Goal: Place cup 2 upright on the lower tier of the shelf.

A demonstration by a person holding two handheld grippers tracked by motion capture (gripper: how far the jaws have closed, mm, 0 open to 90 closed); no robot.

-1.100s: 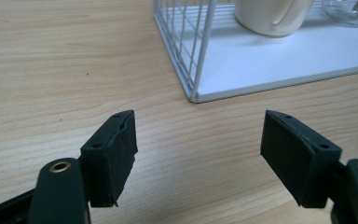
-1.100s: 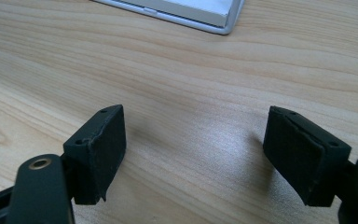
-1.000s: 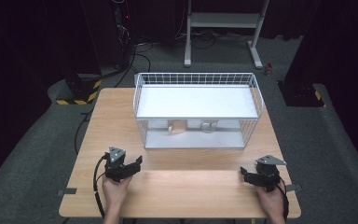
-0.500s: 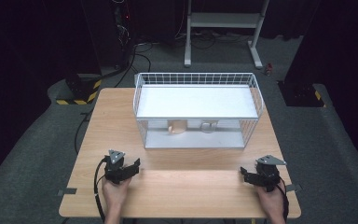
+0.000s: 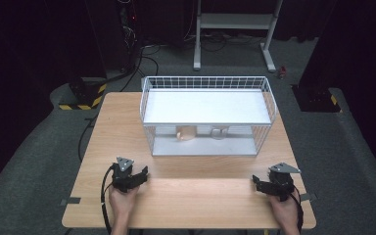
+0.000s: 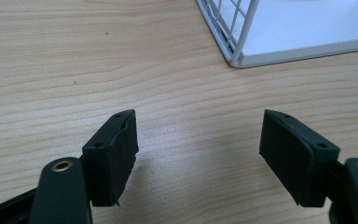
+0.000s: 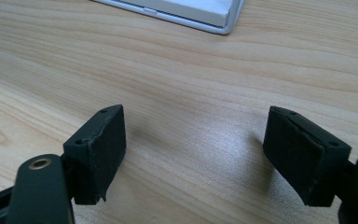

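High view: overhead, facing forward and down, far off. Both gripper views: low, close over the light wooden table (image 6: 121, 60); shared: white wire basket (image 5: 208, 115) corners.

One white wire-mesh shelf rack (image 5: 208, 115) stands on one light wooden table (image 5: 196, 200), with two small cups (image 5: 185, 133) beneath it and two black two-jaw grippers (image 5: 142, 172).

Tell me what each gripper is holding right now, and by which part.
Nothing is held. The left gripper and the right gripper both have open jaws with only the bare light wooden table between them, short of the white wire-mesh shelf rack.
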